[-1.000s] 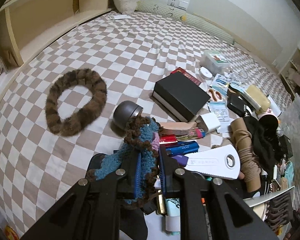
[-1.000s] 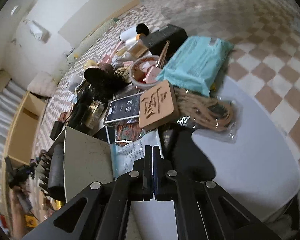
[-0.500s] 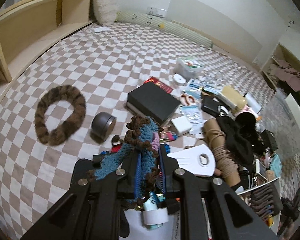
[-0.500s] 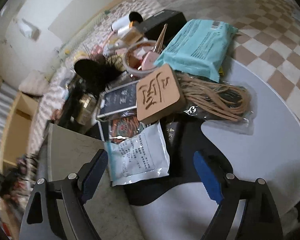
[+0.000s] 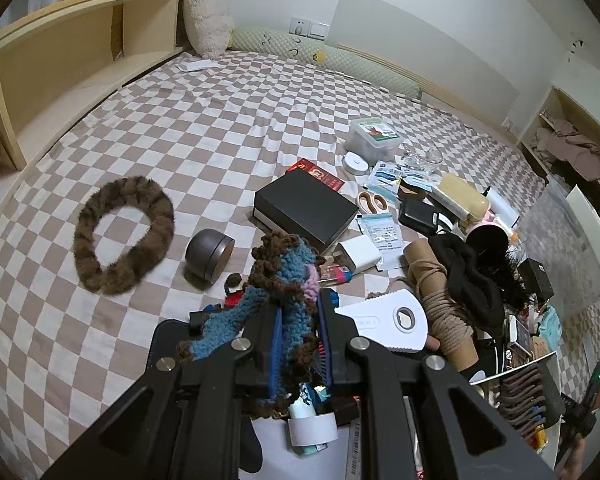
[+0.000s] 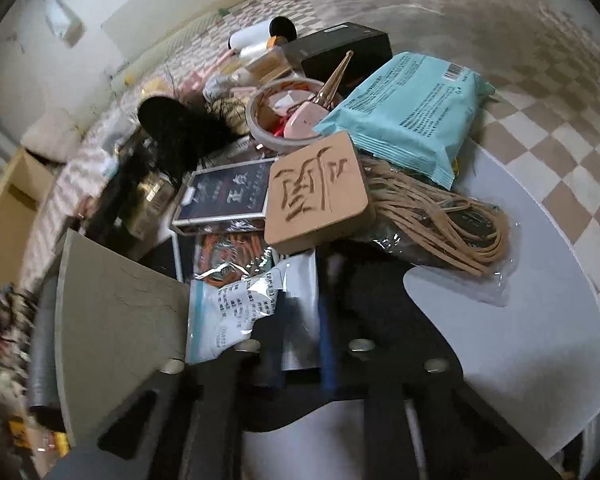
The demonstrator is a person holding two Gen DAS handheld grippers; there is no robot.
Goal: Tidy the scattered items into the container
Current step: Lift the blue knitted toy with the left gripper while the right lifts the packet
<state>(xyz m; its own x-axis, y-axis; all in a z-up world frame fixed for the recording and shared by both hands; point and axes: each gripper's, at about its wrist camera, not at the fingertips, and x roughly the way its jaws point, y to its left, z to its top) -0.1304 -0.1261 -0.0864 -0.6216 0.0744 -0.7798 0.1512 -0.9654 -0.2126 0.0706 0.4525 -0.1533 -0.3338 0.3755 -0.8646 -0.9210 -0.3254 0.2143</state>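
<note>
My left gripper (image 5: 300,340) is shut on a blue, brown and pink knitted toy (image 5: 284,276) and holds it above the pile on the checkered bed. A brown fur ring (image 5: 122,234) and a grey round tin (image 5: 210,254) lie to the left. A black box (image 5: 306,208) lies beyond. My right gripper (image 6: 300,344) hovers over a white plastic packet (image 6: 256,308) in the container pile, its jaws a narrow gap apart around the packet's edge; motion blur hides whether they grip it. A wooden carved square (image 6: 318,196) and a teal pack (image 6: 408,112) lie ahead.
A white container (image 6: 540,320) holds tan cord in a bag (image 6: 440,220), a dark card and a bowl (image 6: 284,116). A grey lid (image 6: 116,320) leans at left. In the left view, a white scraper (image 5: 392,320), rope-wrapped tube (image 5: 440,300), black cloth and a wooden shelf (image 5: 60,72).
My left gripper has risen and pulled back with the knitted toy. My right gripper went from shut to wide open, then narrowed again over the white packet.
</note>
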